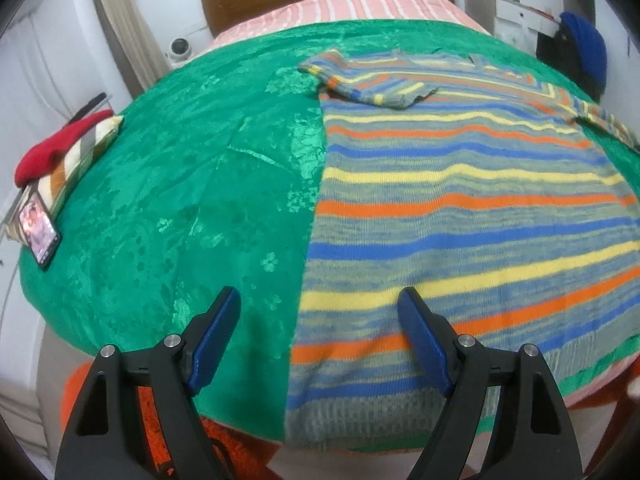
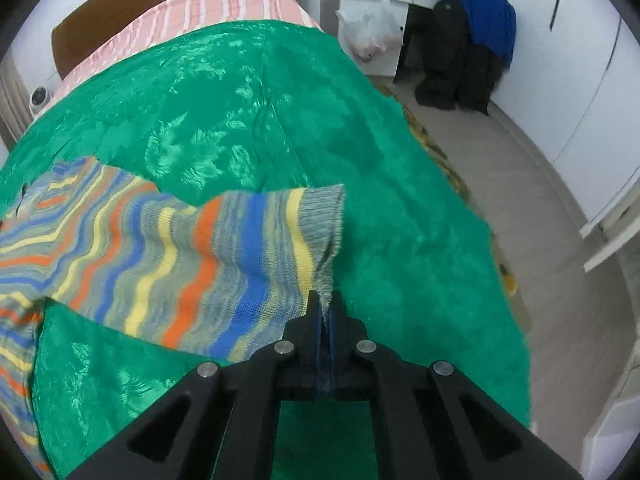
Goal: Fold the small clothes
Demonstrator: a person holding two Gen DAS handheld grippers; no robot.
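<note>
Right tongs (image 2: pixel 325 300) pinching striped sweater (image 2: pixel 160 256) cuff; left tongs (image 1: pixel 320 300) spread, empty.

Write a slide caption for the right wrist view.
Right gripper, jaws shut on the cuff of a striped sweater, lifts the sleeve over a green bedspread.

Bright, even indoor light; sheen glints off the green bedspread (image 2: pixel 248 92). Strong fisheye bending, dark vignette at corners, slight softness toward frame edges.

No text, label, brand or number can be read anywhere; the phone (image 1: pixel 39 227) at the left edge of the left wrist view shows only a blurred picture.
</note>
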